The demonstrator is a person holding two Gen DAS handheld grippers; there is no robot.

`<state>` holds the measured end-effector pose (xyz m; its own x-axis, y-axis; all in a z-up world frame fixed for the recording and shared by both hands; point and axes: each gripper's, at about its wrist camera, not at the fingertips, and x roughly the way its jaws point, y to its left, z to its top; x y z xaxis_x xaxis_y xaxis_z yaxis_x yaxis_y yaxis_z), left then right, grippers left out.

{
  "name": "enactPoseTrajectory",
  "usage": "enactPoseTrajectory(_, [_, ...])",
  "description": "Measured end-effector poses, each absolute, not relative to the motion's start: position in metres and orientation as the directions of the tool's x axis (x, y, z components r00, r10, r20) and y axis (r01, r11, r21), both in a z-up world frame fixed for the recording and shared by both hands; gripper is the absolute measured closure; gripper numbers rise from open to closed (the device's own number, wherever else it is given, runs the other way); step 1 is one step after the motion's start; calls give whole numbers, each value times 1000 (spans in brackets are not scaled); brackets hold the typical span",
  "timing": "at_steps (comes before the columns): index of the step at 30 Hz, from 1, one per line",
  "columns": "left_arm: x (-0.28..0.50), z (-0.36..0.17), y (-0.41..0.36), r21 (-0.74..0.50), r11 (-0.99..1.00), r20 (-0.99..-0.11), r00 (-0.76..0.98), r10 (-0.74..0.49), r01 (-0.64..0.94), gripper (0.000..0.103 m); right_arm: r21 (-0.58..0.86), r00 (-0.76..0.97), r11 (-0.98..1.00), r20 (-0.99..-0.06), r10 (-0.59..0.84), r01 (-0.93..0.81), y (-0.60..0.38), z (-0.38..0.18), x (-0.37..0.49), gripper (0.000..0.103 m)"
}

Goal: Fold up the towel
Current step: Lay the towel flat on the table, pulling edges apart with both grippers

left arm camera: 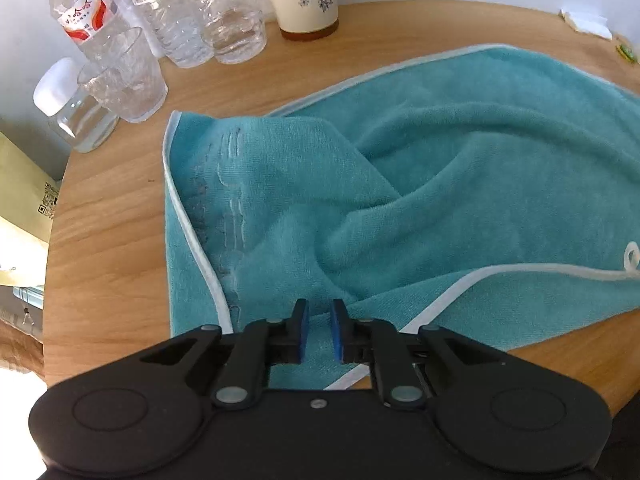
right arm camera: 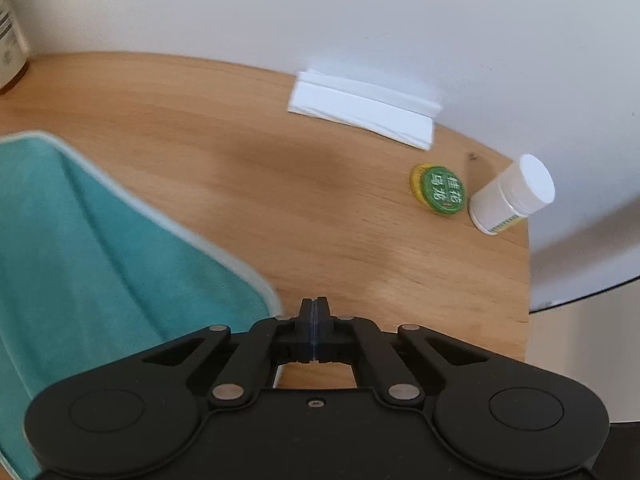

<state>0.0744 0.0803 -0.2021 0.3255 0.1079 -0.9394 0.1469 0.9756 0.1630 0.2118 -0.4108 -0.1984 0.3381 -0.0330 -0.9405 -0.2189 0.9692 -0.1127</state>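
You're between folds: the rumpled teal towel (left arm camera: 400, 184) lies on the table (left arm camera: 112, 208), your left gripper (left arm camera: 319, 330) fingers slightly apart above its near edge, right gripper (right arm camera: 315, 330) pressed together empty, so grasp that hem next

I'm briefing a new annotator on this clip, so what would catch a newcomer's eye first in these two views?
The rumpled teal terry towel with white piping dominates, spread over the round wooden table, with the left gripper open just above its near edge. Behind it, at the table's far left, stand clear plastic water bottles with red labels. In the right view, the right gripper is shut over bare wood, and a small green round tin lies beside a white plastic pill bottle.
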Motion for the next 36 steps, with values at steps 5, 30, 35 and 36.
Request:
enactPoseTrajectory(5, [75,-201,81,149,980,-944,315,101,131,94,-80,345,956,-938,24,-284,-404,-190,206,62])
enactPoseTrajectory(30, [48,-202,91,85,987,-969,241,50,140,93,-194,339,958,-934,-114,-212,-402,-215,233,98])
enactPoseTrajectory(35, [49,-202,96,108,984,-973,219,76,141,93,-246,376,947,-913,-156,-204,-416,-217,267,98])
enactPoseTrajectory(36, [47,-203,98,110,984,-973,216,78,139,93,-250,381,945,-911,-156,-212,-417,-217,272,98])
